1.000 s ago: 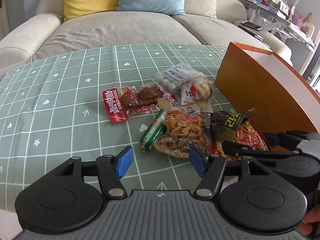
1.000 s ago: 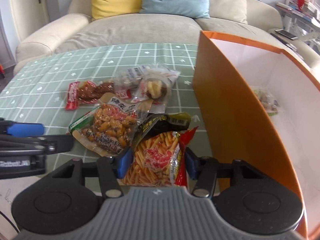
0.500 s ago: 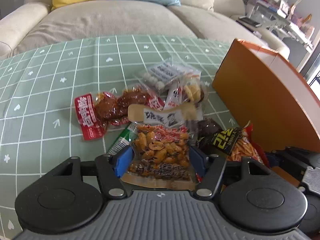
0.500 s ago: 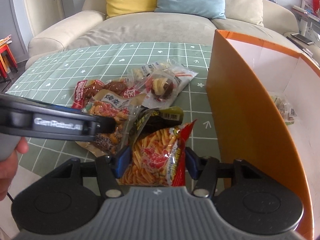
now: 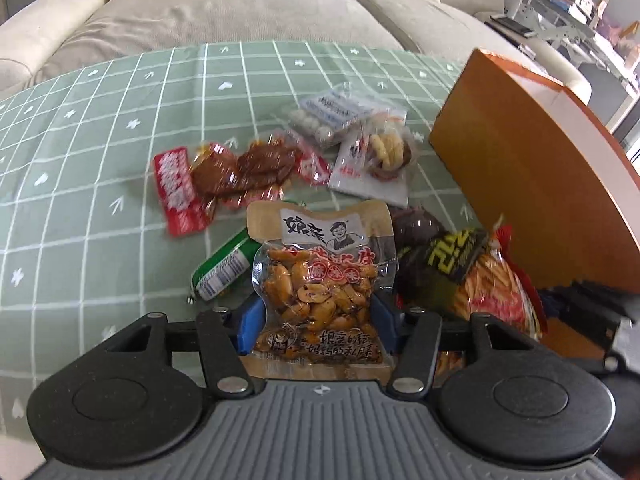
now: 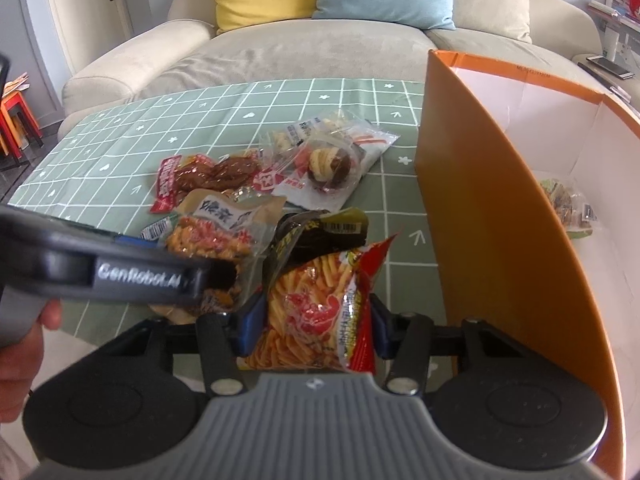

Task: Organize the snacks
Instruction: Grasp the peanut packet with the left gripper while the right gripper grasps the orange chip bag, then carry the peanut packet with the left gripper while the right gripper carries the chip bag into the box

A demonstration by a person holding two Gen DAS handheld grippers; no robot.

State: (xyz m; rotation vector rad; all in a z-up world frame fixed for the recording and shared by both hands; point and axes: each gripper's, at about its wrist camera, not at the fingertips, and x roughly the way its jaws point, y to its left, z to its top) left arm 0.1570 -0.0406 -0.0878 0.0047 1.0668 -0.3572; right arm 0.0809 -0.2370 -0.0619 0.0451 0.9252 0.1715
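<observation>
Peanut pkt (image 5: 318,294) btwn left tool (image 5: 318,322) pads

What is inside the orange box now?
In the right wrist view, the orange box holds one snack packet against its white far wall. The box's near orange wall hides the rest of the floor, so more could be there.
</observation>
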